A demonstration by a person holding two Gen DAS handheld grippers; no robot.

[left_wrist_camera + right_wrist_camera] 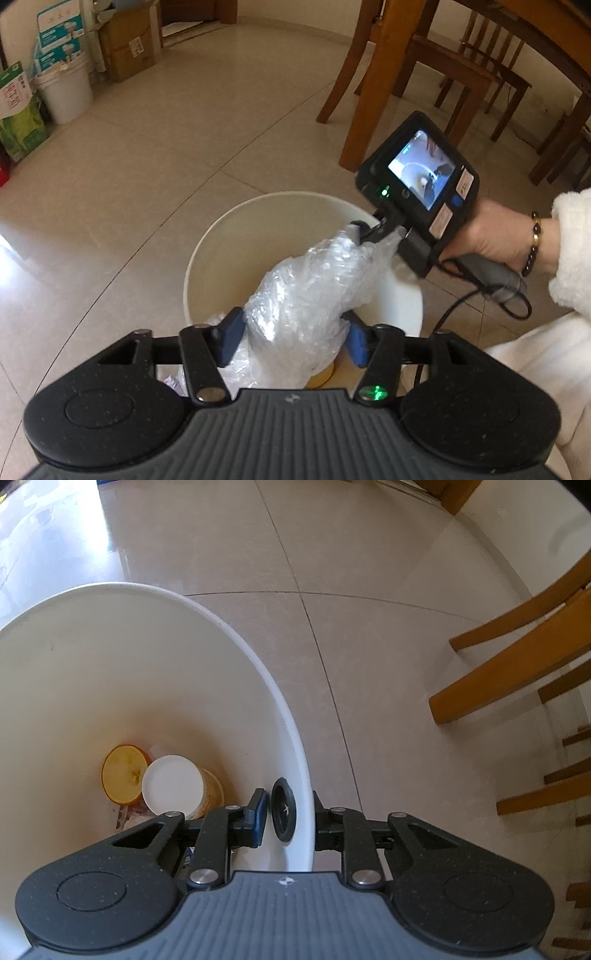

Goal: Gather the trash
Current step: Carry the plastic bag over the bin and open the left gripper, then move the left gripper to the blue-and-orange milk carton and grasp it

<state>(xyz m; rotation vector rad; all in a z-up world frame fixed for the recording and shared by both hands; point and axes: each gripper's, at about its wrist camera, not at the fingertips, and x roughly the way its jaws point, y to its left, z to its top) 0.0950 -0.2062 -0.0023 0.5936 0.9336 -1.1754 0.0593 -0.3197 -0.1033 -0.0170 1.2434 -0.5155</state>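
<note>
Left fingers [291, 341] clamp clear plastic wrap [310, 291]; right fingers [288, 819] straddle bucket rim [295, 738], jar [177, 786] inside.

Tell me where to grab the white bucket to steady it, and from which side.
Grip the rim wall of the white bucket, coming from above with one finger inside and one outside. The wall is thin and upright and the mouth is open, so it fits between the fingers. The right gripper already straddles it this way. The left gripper is occupied with the crumpled clear plastic.
</note>
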